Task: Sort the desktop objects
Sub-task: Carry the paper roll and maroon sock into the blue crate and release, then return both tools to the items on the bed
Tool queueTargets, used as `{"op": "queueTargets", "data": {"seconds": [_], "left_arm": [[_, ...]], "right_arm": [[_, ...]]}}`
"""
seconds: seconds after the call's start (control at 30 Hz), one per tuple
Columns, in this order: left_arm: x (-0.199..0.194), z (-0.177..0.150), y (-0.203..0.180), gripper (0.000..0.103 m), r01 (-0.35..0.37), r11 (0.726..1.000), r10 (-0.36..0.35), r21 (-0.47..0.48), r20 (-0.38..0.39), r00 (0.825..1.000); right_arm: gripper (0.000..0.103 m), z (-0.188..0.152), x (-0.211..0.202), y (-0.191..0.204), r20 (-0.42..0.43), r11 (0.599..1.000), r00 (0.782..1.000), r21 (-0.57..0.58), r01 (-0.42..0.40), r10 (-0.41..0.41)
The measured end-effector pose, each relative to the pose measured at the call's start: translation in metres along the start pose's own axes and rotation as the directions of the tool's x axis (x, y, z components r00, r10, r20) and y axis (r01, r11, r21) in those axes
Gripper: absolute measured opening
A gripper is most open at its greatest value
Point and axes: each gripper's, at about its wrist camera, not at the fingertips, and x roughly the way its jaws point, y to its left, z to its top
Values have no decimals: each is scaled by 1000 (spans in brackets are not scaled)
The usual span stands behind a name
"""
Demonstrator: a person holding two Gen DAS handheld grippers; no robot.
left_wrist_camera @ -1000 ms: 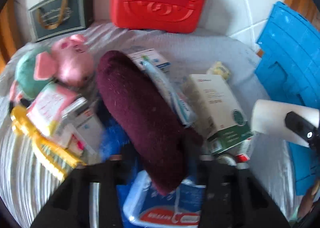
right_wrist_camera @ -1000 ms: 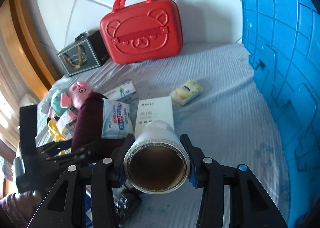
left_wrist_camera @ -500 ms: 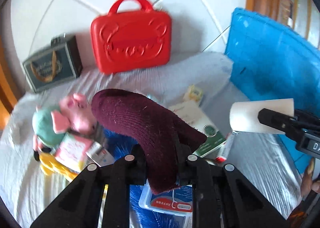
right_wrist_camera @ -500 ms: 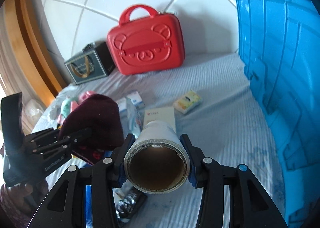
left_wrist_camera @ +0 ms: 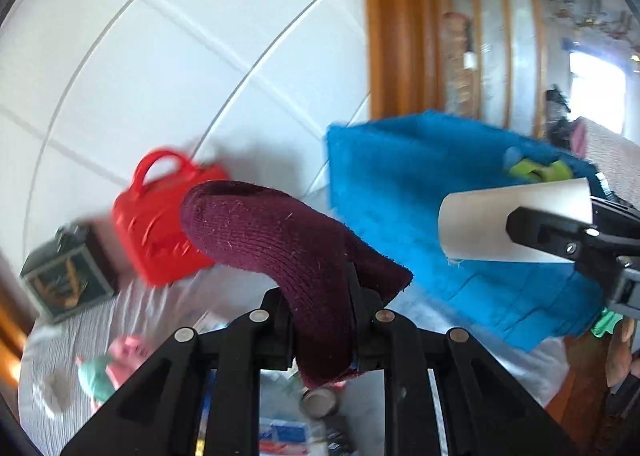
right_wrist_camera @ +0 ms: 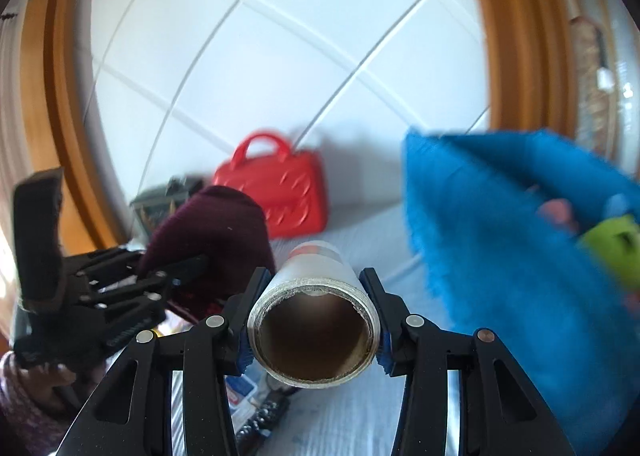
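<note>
My left gripper [left_wrist_camera: 320, 316] is shut on a dark maroon knitted sock [left_wrist_camera: 276, 248] and holds it high above the bed; it also shows at the left of the right wrist view [right_wrist_camera: 212, 223]. My right gripper [right_wrist_camera: 314, 320] is shut on a white roll with a cardboard core [right_wrist_camera: 314, 308], seen at the right of the left wrist view [left_wrist_camera: 516, 223]. Both are raised, level with the rim of the blue plastic crate [left_wrist_camera: 420, 191] on the right [right_wrist_camera: 500, 232]. A green item [right_wrist_camera: 612, 252] lies inside the crate.
A red bear-face case [left_wrist_camera: 160, 223] and a dark box [left_wrist_camera: 64, 280] stand against the white tiled wall. A pink and green plush [left_wrist_camera: 108, 368] and small packets [left_wrist_camera: 288, 432] lie on the grey striped bedcover [right_wrist_camera: 344, 416] below.
Both grippers have risen well above the bedcover with the sock and the roll and tilted up toward the crate's rim. The clutter has dropped to the bottom of both views.
</note>
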Motion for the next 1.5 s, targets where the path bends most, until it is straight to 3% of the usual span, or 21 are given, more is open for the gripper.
{"op": "queueTargets", "data": {"seconds": [0.1, 0.27, 0.37, 0.53, 0.67, 0.7, 0.73, 0.77, 0.8, 0.9, 1.13, 1.5], "left_arm": [[-10, 34, -36, 18, 64, 997, -67, 43, 67, 995], [-2, 98, -119, 18, 188, 975, -204, 120, 137, 969], [21, 128, -159, 18, 236, 964, -252, 125, 132, 959], [61, 175, -223, 20, 240, 957, -261, 163, 125, 957], [81, 198, -251, 26, 179, 968, -204, 177, 138, 969], [84, 201, -256, 36, 161, 971, -187, 177, 145, 972], [86, 204, -259, 56, 135, 976, -163, 173, 156, 974], [87, 207, -262, 68, 100, 982, -127, 161, 172, 977], [85, 209, -263, 86, 67, 987, -95, 145, 197, 976], [80, 211, -265, 101, 16, 992, -47, 123, 255, 966], [70, 193, -260, 102, -14, 997, -6, 82, 238, 971], [39, 157, -236, 102, -108, 993, 95, 40, 246, 965]], "right_arm": [[45, 18, -58, -18, 99, 996, 991, 7, 89, -90], [45, 47, -128, -76, 208, 974, 952, 72, 214, -225], [45, 63, -146, -124, 212, 957, 935, 114, 266, -285], [45, 86, -148, -190, 183, 938, 921, 125, 325, -343], [46, 96, -149, -233, 187, 931, 915, 149, 334, -358], [51, 98, -149, -245, 186, 926, 911, 164, 340, -367], [60, 100, -150, -255, 183, 921, 908, 179, 345, -376], [85, 103, -149, -265, 181, 916, 906, 198, 348, -384], [96, 102, -154, -271, 195, 914, 902, 216, 345, -386], [96, 99, -164, -278, 241, 910, 884, 220, 352, -401], [96, 88, -176, -274, 288, 918, 876, 213, 335, -387], [101, 69, -182, -227, 309, 944, 892, 145, 297, -329]]}}
